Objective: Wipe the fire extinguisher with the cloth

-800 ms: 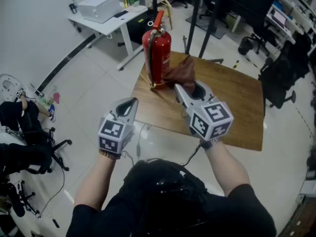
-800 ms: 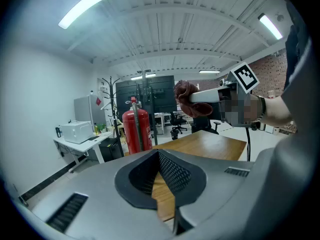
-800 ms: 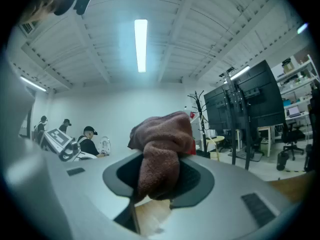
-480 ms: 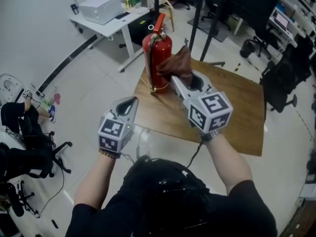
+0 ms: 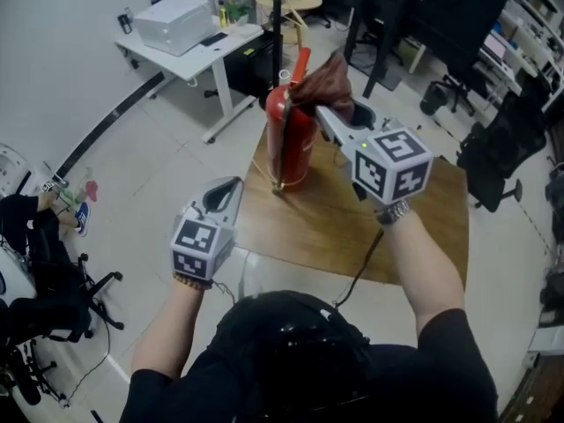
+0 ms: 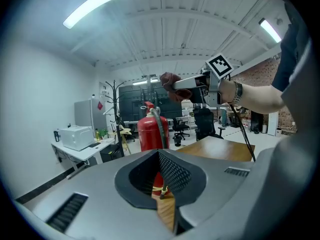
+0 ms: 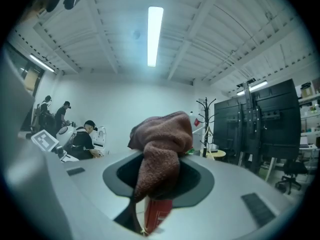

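The red cylindrical fire extinguisher [image 5: 291, 144] stands upright near the far-left corner of your brown wooden table [image 5: 414, 227]. Your head view puts the crumpled reddish-brown terry cloth [image 5: 324, 85] at its top, beside the red lever. Whether the fabric actually presses on the metal cannot be told from there.

Your right gripper [image 5: 330, 120] pinches that cloth. Its own view shows the 2 jaws clamped on the bunched fabric, which fills the gap and spills over the front. That hides all of the extinguisher except a red strip low down.

Your left gripper [image 5: 231, 189] hangs off the table's near-left edge, well apart from the extinguisher. Its view shows the jaws pressed together with nothing between them. Only that view shows the extinguisher's black hose, and there the cloth sits up and to the right of the valve. The gripper's own body cuts off the cylinder's base.

Only the right gripper view shows people [image 7: 85, 136] by the white wall, too small to make out. A white desk [image 5: 189, 47] stands beyond the table.
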Motion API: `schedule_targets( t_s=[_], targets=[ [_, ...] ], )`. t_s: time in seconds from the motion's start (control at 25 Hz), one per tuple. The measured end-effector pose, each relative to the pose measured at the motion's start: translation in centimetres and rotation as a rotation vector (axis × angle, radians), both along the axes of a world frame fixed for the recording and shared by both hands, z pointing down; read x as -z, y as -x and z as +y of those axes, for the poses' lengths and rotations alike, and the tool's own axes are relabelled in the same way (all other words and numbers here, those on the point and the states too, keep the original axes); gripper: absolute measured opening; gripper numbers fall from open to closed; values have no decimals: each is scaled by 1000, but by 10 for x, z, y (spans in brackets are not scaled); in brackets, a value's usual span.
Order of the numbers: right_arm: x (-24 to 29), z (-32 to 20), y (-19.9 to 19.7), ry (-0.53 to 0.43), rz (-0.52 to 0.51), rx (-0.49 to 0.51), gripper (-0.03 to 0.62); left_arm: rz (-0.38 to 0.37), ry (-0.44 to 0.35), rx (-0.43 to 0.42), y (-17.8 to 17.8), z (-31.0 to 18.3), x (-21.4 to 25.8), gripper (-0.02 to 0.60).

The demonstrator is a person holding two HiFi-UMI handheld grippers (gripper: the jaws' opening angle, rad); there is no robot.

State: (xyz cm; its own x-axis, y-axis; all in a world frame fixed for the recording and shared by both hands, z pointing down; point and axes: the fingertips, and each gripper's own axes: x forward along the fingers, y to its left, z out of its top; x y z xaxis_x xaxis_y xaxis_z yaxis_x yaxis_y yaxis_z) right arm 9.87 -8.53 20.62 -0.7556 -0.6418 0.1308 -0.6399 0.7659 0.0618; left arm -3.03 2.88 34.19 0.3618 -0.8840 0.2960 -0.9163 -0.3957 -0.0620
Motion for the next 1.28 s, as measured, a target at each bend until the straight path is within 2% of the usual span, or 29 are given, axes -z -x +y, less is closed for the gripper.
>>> schedule_targets(
  t_s=[0.36,0.6,0.76,0.96,1.28],
  targets=[
    [4,-88,23,100,12,-131,163,24,7,-112,48,-57,-5,0],
    [0,-124,32,163,1,-168,163,43,17,-157,63,-82,-10,0],
    [-1,-138,33,176,-5,-162,163,44,21,-153,68,-93,-16,0],
    [-8,-152,40,198,36,-127,163,56,20,-128,68,-106,-18,0],
    [-15,-145,46,233,82,-46,161,63,30,-114,64,-119,-19,0]
  ],
)
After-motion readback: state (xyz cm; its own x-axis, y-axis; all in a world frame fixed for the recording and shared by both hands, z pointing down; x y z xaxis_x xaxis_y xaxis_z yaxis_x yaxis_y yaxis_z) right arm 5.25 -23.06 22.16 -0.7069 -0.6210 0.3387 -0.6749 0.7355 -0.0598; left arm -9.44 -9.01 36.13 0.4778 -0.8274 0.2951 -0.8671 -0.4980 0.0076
